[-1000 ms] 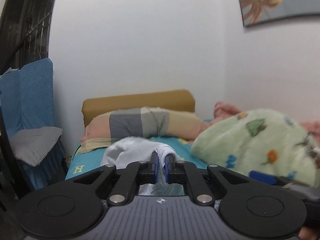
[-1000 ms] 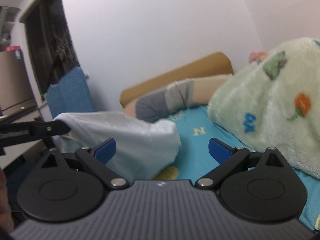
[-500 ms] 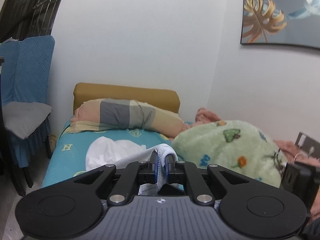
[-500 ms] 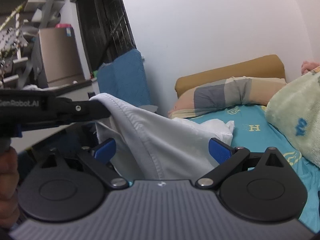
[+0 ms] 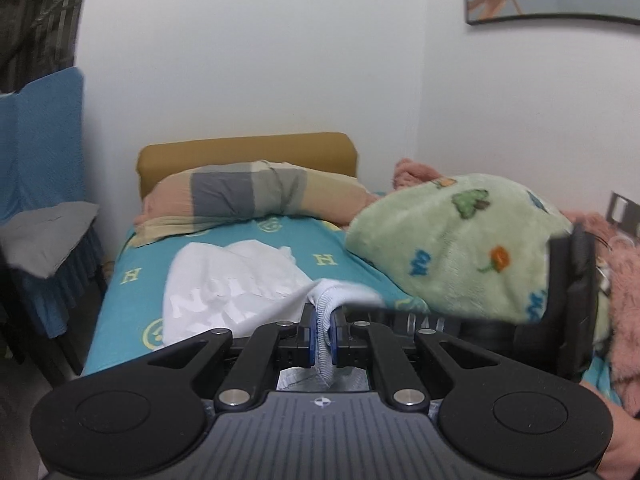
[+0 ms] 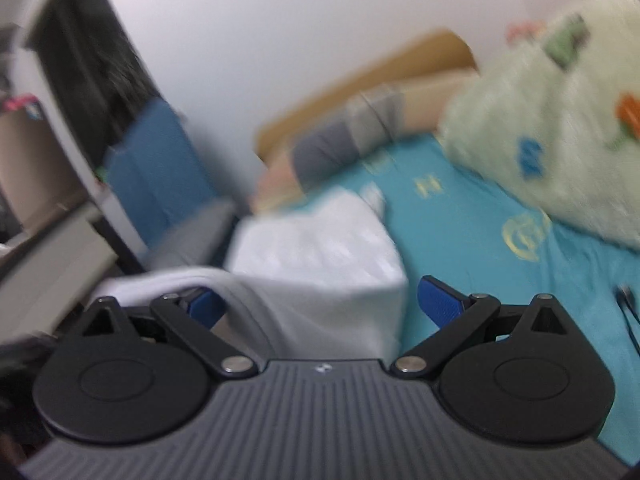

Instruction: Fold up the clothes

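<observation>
Left hand-held gripper (image 5: 321, 340) pinched the ribbed hem of the limp white cotton T-shirt (image 5: 236, 288) trailing ahead onto the bed w/ teal sheet (image 5: 128, 280); right hand-held gripper (image 6: 320, 306) gaped empty; soft, light, grab hems.

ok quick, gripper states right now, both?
Left gripper: closed on the hem of the white garment.
Right gripper: open, holding nothing; the garment drapes between its fingers.

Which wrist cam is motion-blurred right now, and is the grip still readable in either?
Right wrist view: heavy motion smear, white garment soft, right gripper readable as open. Left wrist view: mostly sharp, fisheye-bent; left gripper plainly pinches the hem; the bed is crisp.
</observation>
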